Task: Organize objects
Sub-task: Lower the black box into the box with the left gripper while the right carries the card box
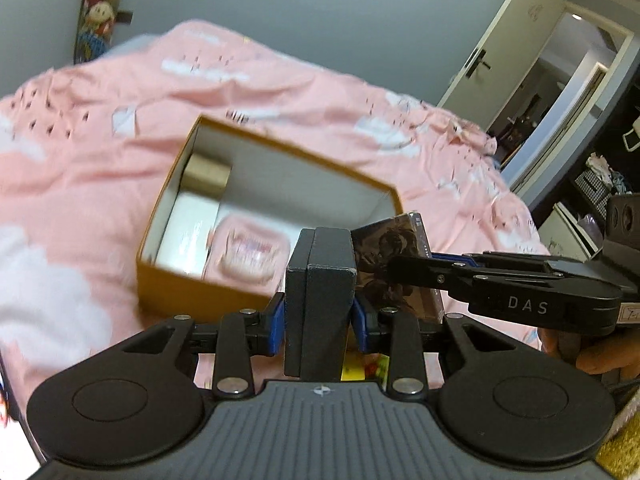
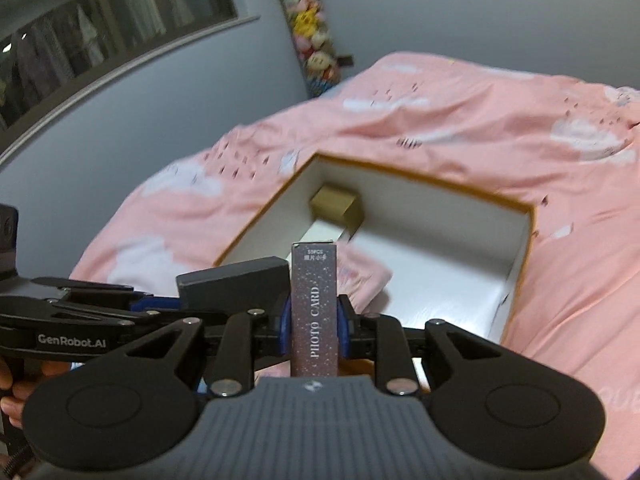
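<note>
"PHOTO CARD" on slim box [image 2: 315, 312]

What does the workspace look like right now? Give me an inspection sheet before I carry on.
Surface: bed with pink cloud-print cover, rumpled.
Job's things: open cardboard box on the cover; inside, a gold box at the far corner, a white box and a pink pouch. Dark grey box and photo card box are both held above the bed.
Clutter: a yellow item shows under the left gripper, too hidden to name.
Grippers: left gripper shut on the dark grey box; right gripper shut on the photo card box.
Cables: nothing seen.
Surroundings: grey wall, hanging plush toys, open door, glass-front wardrobe.
</note>
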A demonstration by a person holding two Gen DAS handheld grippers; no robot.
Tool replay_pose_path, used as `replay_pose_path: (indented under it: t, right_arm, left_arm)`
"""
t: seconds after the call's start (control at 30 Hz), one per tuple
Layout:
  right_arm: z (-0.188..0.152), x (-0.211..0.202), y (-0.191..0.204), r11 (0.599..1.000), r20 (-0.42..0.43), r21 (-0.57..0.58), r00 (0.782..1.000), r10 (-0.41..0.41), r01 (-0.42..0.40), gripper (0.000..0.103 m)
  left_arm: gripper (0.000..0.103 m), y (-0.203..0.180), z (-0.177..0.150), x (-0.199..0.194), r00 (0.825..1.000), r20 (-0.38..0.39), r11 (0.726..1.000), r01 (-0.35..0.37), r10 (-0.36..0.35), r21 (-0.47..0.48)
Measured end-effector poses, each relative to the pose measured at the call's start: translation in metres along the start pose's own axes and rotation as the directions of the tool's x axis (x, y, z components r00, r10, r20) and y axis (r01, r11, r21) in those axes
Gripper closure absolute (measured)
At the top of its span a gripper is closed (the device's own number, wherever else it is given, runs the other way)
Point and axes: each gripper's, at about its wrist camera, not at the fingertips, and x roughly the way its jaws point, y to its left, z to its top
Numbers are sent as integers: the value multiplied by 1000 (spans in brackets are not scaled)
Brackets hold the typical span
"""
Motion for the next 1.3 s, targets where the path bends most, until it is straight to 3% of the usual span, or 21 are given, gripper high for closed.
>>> replay_pose_path:
  t: [0.2, 0.47, 0.7, 0.93, 1.3]
  right_arm:
    - [12, 9, -18, 996, 48, 68, 997, -64, 60, 79]
    - [11, 39, -49, 982, 12, 157, 994, -111, 108, 79]
    - [19, 64, -73, 973, -20, 201, 993, -115, 117, 79]
    - [26, 89, -88, 968, -48, 221, 992, -113, 121, 79]
    - [26, 117, -113, 953, -83, 256, 986, -148, 164, 79]
  left_arm:
    - [65, -12, 11, 20, 995, 68, 997, -74, 72, 32]
    - [65, -13, 28, 50, 996, 72, 997, -56, 52, 50]
    - [65, 13, 72, 89, 997, -64, 999, 41, -39, 32]
    - [65, 46, 117, 133, 973, -221, 997, 68, -59, 35]
    - [65, 71, 131, 188, 942, -285, 982, 155, -179, -104]
